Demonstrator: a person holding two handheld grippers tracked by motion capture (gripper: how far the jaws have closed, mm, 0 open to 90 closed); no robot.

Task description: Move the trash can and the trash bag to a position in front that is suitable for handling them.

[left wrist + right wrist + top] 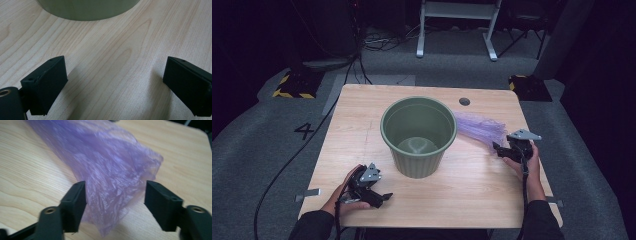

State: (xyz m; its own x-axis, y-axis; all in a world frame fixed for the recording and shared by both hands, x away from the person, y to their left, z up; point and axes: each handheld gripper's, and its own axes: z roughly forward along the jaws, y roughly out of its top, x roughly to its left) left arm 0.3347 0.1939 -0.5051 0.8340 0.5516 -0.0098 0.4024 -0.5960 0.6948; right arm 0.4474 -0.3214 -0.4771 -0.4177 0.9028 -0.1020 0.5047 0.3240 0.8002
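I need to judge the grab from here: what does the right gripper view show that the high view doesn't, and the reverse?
Right gripper view alone: the purple plastic bag lies between the right claw's jaws, its crinkled end touching one jaw, a gap at the other.

High view alone: the green bucket, upright, the bag trailing from beside it; the left claw idle near the table edge.

Both: bag, right claw, wooden table.
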